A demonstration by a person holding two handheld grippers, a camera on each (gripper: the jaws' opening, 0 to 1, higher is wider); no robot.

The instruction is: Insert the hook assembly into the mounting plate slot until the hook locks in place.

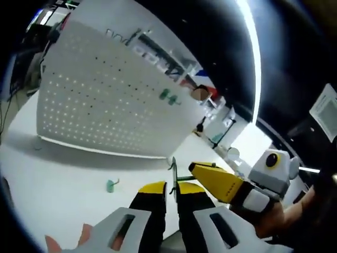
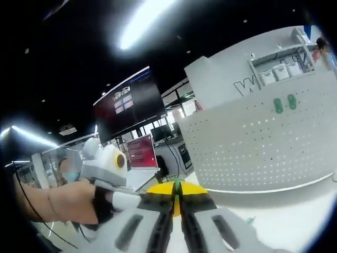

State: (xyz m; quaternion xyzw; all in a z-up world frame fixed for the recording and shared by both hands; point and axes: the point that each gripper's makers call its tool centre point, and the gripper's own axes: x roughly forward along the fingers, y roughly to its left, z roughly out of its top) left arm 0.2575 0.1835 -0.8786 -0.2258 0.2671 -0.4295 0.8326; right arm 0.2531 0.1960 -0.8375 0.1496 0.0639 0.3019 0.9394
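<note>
Standing upright on the white tabletop (image 1: 63, 179), the white perforated mounting plate (image 1: 105, 100) already carries two green hooks (image 1: 168, 96), with a spare small green hook (image 1: 110, 185) lying on the table before it. Your left gripper (image 1: 171, 192) has its yellow-tipped jaws pressed together on a thin metal-and-green hook assembly (image 1: 173, 171), while the right gripper (image 1: 202, 171) closes in beside it, jaws nearly shut on the same piece, judging by the right gripper view. Keep the assembly square to the plate, and push until it locks.
</note>
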